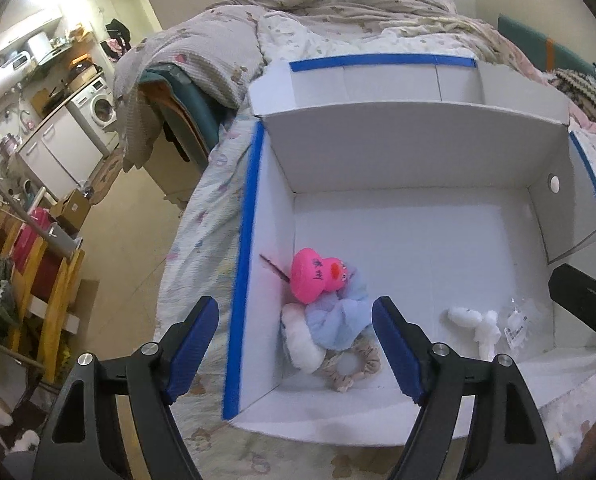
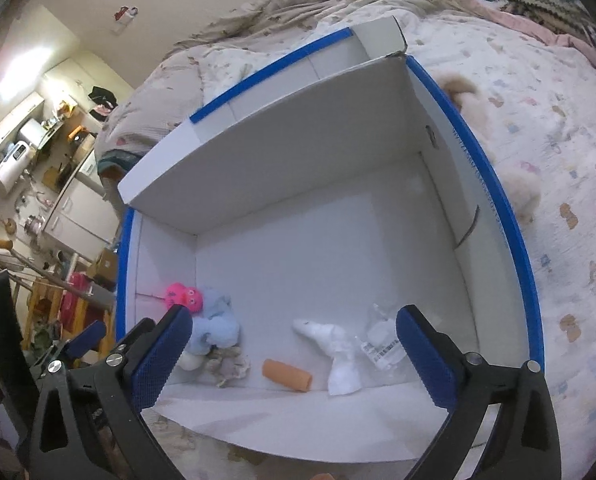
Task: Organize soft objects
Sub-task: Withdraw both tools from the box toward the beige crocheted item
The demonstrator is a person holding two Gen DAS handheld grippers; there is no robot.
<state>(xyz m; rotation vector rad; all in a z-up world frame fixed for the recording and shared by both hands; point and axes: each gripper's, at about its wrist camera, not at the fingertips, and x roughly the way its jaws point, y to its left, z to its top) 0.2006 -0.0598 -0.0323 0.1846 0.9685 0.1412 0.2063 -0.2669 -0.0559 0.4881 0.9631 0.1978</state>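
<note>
A white cardboard box (image 1: pixel 418 152) (image 2: pixel 298 140) with blue-taped edges stands open on the bed. In its near left corner lie a pink toy (image 1: pixel 318 276) (image 2: pixel 183 298), a light blue plush (image 1: pixel 338 316) (image 2: pixel 215 326), a white fluffy piece (image 1: pixel 304 344) and a beige scrunchie (image 1: pixel 354 366) (image 2: pixel 229 368). Further right are an orange roll (image 2: pixel 286 376), a white plush (image 1: pixel 478 324) (image 2: pixel 338 352) and a clear plastic bag (image 1: pixel 520 320) (image 2: pixel 382 340). My left gripper (image 1: pixel 295 308) hangs open above the left corner pile, holding nothing. My right gripper (image 2: pixel 293 314) is wide open and empty over the box's near side.
The box rests on a patterned bed sheet (image 2: pixel 570 208), with a crumpled quilt (image 1: pixel 358 4) behind it. Beige fluffy toys (image 2: pixel 522 188) lie outside the box's right wall. Left of the bed are the floor, a yellow wooden rack (image 1: pixel 53 300) and a washing machine (image 1: pixel 99 106).
</note>
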